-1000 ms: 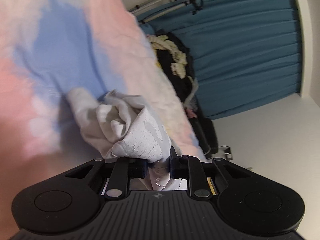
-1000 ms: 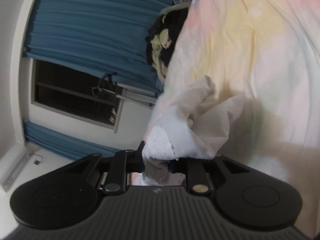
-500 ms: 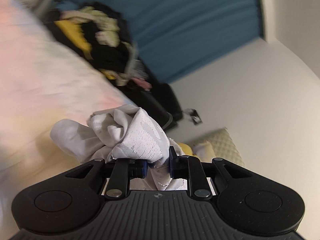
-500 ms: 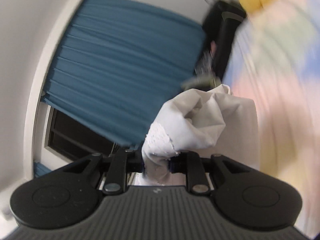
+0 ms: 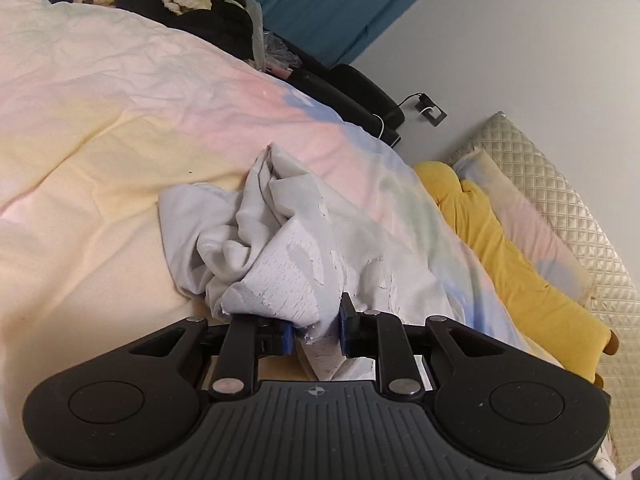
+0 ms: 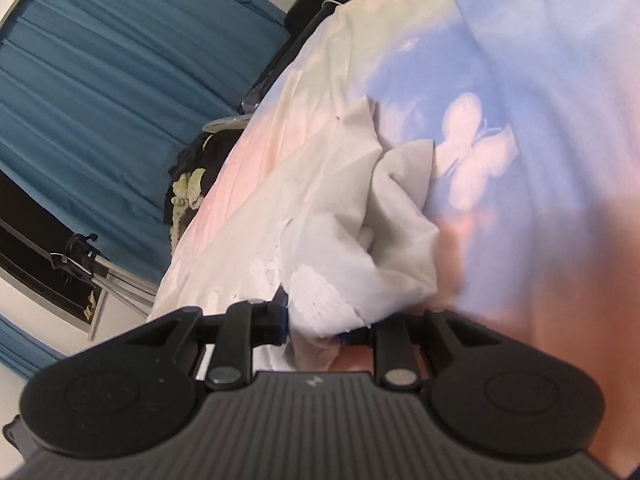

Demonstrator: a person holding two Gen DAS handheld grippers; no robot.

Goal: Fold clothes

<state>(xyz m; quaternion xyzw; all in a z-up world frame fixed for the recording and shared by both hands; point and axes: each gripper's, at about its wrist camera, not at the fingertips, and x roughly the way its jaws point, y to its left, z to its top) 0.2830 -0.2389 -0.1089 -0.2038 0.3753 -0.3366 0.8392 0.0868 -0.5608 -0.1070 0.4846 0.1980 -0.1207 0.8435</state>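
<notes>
A crumpled pale grey garment (image 5: 256,240) with a cracked white print lies bunched on the pastel bedspread (image 5: 120,120). In the left wrist view my left gripper (image 5: 316,326) holds a fold of it; the jaws are opening, with cloth still filling the gap between the blue pads. In the right wrist view the same garment (image 6: 360,248) spreads over the blue and pink bedspread (image 6: 520,60). My right gripper (image 6: 316,328) has another fold between its pads, and its jaws are opening too. The garment's far side is hidden in its own folds.
A yellow pillow (image 5: 512,264) and a quilted cream panel (image 5: 560,184) lie at the right of the bed. A dark heap of clothes (image 5: 180,4) sits at the far edge, before a blue curtain (image 5: 340,0). A black case (image 5: 360,88) stands beside the bed.
Both grippers swung down and across to the bed with the garment. The garment now rests on the bedspread, and the gap between each pair of pads is slightly wider.
</notes>
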